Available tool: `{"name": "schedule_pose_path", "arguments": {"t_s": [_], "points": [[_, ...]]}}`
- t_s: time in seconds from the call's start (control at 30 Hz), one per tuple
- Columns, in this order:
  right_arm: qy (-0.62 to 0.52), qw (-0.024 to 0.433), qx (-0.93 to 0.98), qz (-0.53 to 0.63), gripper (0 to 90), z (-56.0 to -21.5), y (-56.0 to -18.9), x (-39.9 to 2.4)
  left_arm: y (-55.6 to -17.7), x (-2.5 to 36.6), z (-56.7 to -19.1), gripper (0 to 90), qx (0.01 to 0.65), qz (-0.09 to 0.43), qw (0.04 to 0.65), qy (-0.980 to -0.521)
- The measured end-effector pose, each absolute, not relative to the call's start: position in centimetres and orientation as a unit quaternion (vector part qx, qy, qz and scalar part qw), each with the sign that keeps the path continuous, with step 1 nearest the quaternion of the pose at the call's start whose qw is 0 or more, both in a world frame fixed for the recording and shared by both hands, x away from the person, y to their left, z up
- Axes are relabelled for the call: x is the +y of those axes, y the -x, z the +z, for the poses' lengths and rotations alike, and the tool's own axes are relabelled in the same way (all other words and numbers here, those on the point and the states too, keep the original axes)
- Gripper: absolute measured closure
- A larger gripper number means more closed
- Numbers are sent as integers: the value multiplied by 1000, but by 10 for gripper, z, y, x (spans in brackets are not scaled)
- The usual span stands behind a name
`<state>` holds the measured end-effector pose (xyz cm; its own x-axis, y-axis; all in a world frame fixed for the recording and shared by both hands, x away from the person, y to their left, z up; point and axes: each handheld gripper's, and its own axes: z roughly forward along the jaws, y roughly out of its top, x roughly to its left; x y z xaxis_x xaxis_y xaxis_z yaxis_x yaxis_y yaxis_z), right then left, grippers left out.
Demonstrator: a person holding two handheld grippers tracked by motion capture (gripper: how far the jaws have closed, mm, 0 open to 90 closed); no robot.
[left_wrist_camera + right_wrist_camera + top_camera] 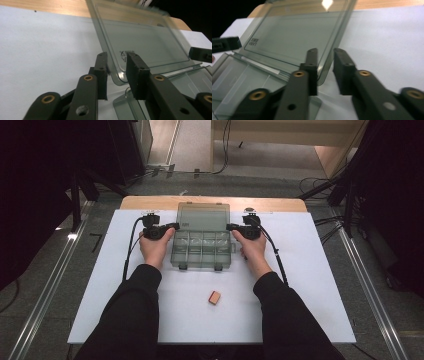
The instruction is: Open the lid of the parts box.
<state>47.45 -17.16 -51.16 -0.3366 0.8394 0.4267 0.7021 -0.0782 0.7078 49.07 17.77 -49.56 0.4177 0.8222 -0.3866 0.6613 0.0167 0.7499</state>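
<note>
A clear grey compartment box (202, 251) lies on the white board with its lid (203, 217) swung up and back. My left gripper (172, 226) sits at the lid's left lower corner, my right gripper (231, 226) at its right lower corner. In the left gripper view the lid (147, 42) has its corner between the jaws of the left gripper (116, 56), with a gap beside it. In the right gripper view the corner of the lid (294, 35) stands loose between the spread jaws of the right gripper (325, 51). Both grippers are open.
A small orange-brown block (214, 297) lies on the white board (310, 285) in front of the box, between the person's forearms. A wooden table edge (150, 203) shows behind the board. Cables and metal rails run along the floor on both sides.
</note>
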Motion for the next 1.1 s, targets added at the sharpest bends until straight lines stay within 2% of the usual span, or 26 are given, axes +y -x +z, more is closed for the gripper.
{"name": "schedule_pose_path", "arguments": {"t_s": [0.17,0.47,0.63,0.83,1.03,1.1], "points": [[-559,96,674,473,475,-504,-467,-174,-483,181,-489,643,521,95,478,-701],[-528,114,674,504,352,-495,-446,-184,-460,188,-478,622,498,101,502,-699],[-513,120,679,512,248,-490,-431,-186,-446,189,-472,572,478,110,510,-707],[-502,126,679,521,159,-487,-416,-190,-432,190,-468,396,462,125,521,-707],[-487,135,687,522,88,-486,-401,-191,-419,189,-466,282,440,126,530,-713],[-485,134,688,523,88,-485,-397,-191,-414,189,-465,282,431,126,532,-718]]}}
